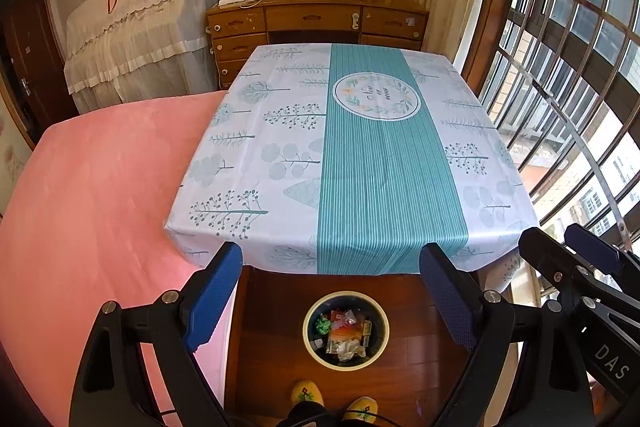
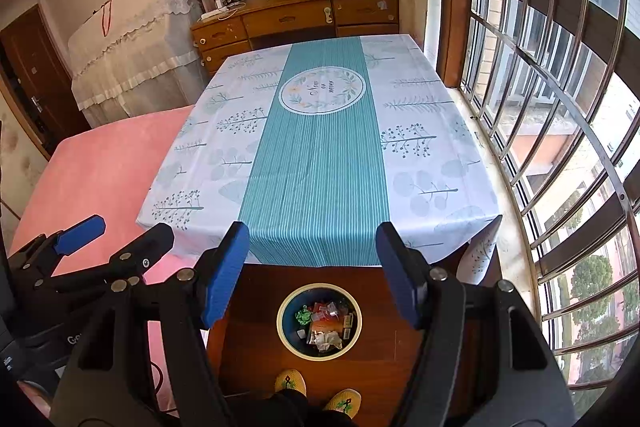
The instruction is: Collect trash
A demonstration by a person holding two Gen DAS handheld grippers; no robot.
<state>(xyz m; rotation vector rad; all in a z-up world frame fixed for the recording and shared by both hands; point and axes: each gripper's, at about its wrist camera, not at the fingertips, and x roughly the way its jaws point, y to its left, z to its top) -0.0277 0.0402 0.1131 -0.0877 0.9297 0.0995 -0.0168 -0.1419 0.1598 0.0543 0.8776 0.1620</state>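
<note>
Bin (image 1: 310,343) below table (image 1: 360,167), bed (image 1: 100,187) beside

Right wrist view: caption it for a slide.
Open right tool above a trash-filled bin before the tablecloth-covered table.

Patterned tablecloth (image 1: 280,147), pink bed (image 1: 100,187) — wooden desk (image 1: 316,15)

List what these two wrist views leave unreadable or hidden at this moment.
- Trash bin: individual wrappers too small and jumbled to identify in either view; lower layers hidden by the top pieces.
- Floor under the table: covered by the tablecloth overhang, so any dropped trash there is unseen.
- Person's slippers: cut off by the bottom edge.
- Right gripper and left gripper: both open, holding nothing.
</note>
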